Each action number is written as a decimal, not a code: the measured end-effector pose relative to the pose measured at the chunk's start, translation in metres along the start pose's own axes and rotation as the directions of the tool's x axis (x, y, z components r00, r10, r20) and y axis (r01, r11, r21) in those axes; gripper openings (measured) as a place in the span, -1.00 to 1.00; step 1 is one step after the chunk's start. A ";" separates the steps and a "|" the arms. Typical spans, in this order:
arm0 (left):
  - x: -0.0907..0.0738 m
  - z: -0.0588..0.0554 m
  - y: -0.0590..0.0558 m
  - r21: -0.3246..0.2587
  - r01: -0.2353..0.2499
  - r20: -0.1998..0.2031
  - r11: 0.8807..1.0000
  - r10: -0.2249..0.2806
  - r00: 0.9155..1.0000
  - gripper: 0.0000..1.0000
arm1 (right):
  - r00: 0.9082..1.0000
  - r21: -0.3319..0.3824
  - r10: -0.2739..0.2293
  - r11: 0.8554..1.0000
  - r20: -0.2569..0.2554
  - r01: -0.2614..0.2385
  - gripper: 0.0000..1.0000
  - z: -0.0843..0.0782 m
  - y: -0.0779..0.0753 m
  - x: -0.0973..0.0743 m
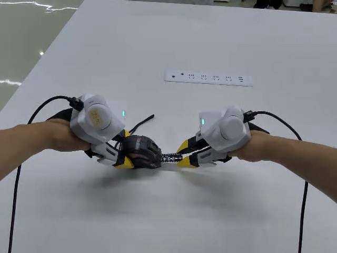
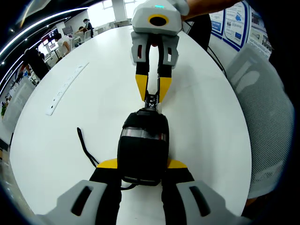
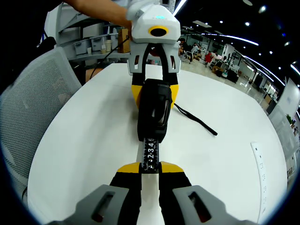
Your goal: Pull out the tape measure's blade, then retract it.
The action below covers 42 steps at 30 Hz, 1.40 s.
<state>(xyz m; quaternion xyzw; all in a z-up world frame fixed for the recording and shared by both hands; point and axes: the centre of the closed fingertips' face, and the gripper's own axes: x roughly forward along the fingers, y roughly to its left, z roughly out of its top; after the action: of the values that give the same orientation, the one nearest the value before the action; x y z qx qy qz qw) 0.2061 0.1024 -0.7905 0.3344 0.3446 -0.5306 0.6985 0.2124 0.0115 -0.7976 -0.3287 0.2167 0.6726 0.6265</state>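
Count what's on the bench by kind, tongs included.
tape measure: 1
power strip: 1
tongs: 2 (left tongs clamped on the tape measure, right tongs clamped on its blade)
Total: 4

Left gripper (image 1: 126,149) clamps black tape measure (image 1: 143,152). Right gripper (image 1: 184,154) pinches short stretch of blade (image 1: 171,157) drawn out between them. White power strip (image 1: 208,78) lies well apart on white table (image 1: 158,42).
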 end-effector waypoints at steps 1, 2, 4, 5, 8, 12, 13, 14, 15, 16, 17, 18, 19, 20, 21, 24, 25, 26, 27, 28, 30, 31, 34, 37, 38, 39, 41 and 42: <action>0.000 0.001 -0.001 -0.001 0.000 0.000 1.000 0.000 1.000 -0.45 | 1.000 0.000 0.000 1.000 0.000 0.000 -0.76 0.000 0.000 0.000; -0.001 0.001 -0.001 -0.001 0.000 0.000 1.000 0.000 1.000 -0.45 | 1.000 -0.001 0.000 1.000 0.000 0.000 -0.76 0.000 0.000 0.000; -0.001 0.002 -0.002 -0.003 0.000 0.000 1.000 0.000 1.000 -0.45 | 1.000 -0.002 -0.001 1.000 -0.001 0.001 -0.76 0.000 0.000 -0.001; -0.001 0.002 -0.002 -0.004 0.000 0.000 1.000 0.000 1.000 -0.45 | 1.000 -0.002 -0.001 1.000 -0.001 0.001 -0.76 0.000 0.000 -0.001; -0.001 0.002 -0.002 -0.005 -0.001 -0.001 1.000 0.001 1.000 -0.45 | 1.000 0.000 -0.002 1.000 0.001 0.002 -0.76 -0.001 0.000 -0.001; -0.001 0.002 -0.002 -0.012 -0.002 -0.001 1.000 0.002 1.000 -0.45 | 1.000 -0.003 -0.003 1.000 0.001 0.003 -0.76 -0.001 -0.001 -0.001; -0.001 0.003 -0.003 -0.012 -0.003 -0.001 1.000 0.003 1.000 -0.45 | 1.000 -0.005 -0.003 1.000 0.001 0.003 -0.76 -0.001 -0.001 -0.001; -0.001 0.003 -0.003 -0.012 -0.003 -0.001 1.000 0.003 1.000 -0.45 | 1.000 -0.004 -0.003 1.000 0.001 0.003 -0.76 -0.002 -0.001 -0.001; -0.002 0.003 -0.003 -0.013 -0.004 0.000 1.000 0.004 1.000 -0.45 | 1.000 -0.004 -0.003 1.000 0.001 0.003 -0.76 -0.002 -0.001 -0.001; -0.002 0.004 -0.003 -0.014 -0.004 0.000 1.000 0.004 1.000 -0.45 | 1.000 -0.004 -0.004 1.000 0.001 0.004 -0.76 -0.002 -0.001 -0.001; -0.002 0.003 -0.003 -0.015 -0.004 0.000 1.000 0.004 1.000 -0.45 | 1.000 -0.003 -0.003 1.000 0.001 0.003 -0.76 -0.002 -0.001 -0.001; -0.002 0.003 -0.003 -0.015 -0.004 0.001 1.000 0.004 1.000 -0.45 | 1.000 -0.003 -0.004 1.000 0.002 0.004 -0.76 -0.002 -0.001 -0.001; -0.002 0.004 -0.003 -0.015 -0.004 0.001 1.000 0.004 1.000 -0.45 | 1.000 -0.004 -0.004 1.000 0.001 0.004 -0.76 -0.002 -0.002 -0.001; -0.002 0.004 -0.003 -0.016 -0.004 0.001 1.000 0.004 1.000 -0.45 | 1.000 -0.004 -0.004 1.000 0.001 0.004 -0.76 -0.003 -0.001 -0.001; -0.002 0.004 -0.003 -0.016 -0.004 0.001 1.000 0.004 1.000 -0.45 | 1.000 -0.002 -0.004 1.000 0.001 0.004 -0.76 -0.003 -0.001 -0.002; -0.001 0.004 -0.003 -0.017 -0.004 0.002 1.000 0.004 1.000 -0.45 | 1.000 -0.001 -0.005 1.000 0.000 0.005 -0.76 -0.004 -0.001 -0.002; -0.001 0.004 -0.003 -0.017 -0.004 0.002 1.000 0.004 1.000 -0.45 | 1.000 -0.002 -0.005 1.000 0.000 0.005 -0.76 -0.004 -0.001 -0.003; -0.001 0.004 -0.003 -0.018 -0.004 0.002 1.000 0.004 1.000 -0.45 | 1.000 -0.001 -0.006 1.000 0.000 0.006 -0.76 -0.005 -0.001 -0.003; -0.001 0.003 -0.002 -0.018 -0.004 0.002 1.000 0.004 1.000 -0.45 | 1.000 -0.001 -0.006 1.000 0.000 0.006 -0.76 -0.005 -0.001 -0.003; -0.001 0.003 -0.002 -0.018 -0.004 0.002 1.000 0.004 1.000 -0.45 | 1.000 0.000 -0.006 1.000 -0.001 0.006 -0.76 -0.005 -0.001 -0.003; -0.001 0.003 -0.002 -0.018 -0.004 0.003 1.000 0.004 1.000 -0.45 | 1.000 0.000 -0.006 1.000 -0.001 0.006 -0.76 -0.006 -0.001 -0.003; -0.001 0.003 -0.002 -0.018 -0.004 0.003 1.000 0.004 1.000 -0.45 | 1.000 0.000 -0.007 1.000 -0.001 0.007 -0.76 -0.007 -0.001 -0.004; -0.001 0.004 -0.003 -0.019 -0.004 0.003 1.000 0.004 1.000 -0.45 | 1.000 -0.002 -0.008 1.000 -0.002 0.008 -0.76 -0.007 -0.001 -0.004; -0.001 0.005 -0.003 -0.020 -0.005 0.004 1.000 0.005 1.000 -0.45 | 1.000 -0.002 -0.009 1.000 -0.003 0.009 -0.76 -0.009 -0.003 -0.005; -0.001 0.005 -0.003 -0.019 -0.004 0.004 1.000 0.004 1.000 -0.45 | 1.000 -0.001 -0.008 1.000 -0.002 0.008 -0.76 -0.009 -0.002 -0.006; -0.001 0.005 -0.003 -0.019 -0.004 0.004 1.000 0.005 1.000 -0.45 | 1.000 -0.001 -0.008 1.000 -0.003 0.008 -0.76 -0.010 -0.002 -0.006; -0.001 0.005 -0.003 -0.020 -0.004 0.004 1.000 0.004 1.000 -0.45 | 1.000 -0.001 -0.009 1.000 -0.003 0.009 -0.76 -0.009 0.002 -0.007; -0.001 0.005 -0.003 -0.019 -0.004 0.004 1.000 0.004 1.000 -0.45 | 1.000 -0.001 -0.009 1.000 -0.003 0.009 -0.76 -0.009 0.000 -0.008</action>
<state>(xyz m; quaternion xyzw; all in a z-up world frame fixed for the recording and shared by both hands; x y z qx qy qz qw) 0.2036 0.0982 -0.7879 0.3274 0.3478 -0.5265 0.7033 0.2138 -0.0004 -0.7988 -0.3311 0.2159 0.6693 0.6291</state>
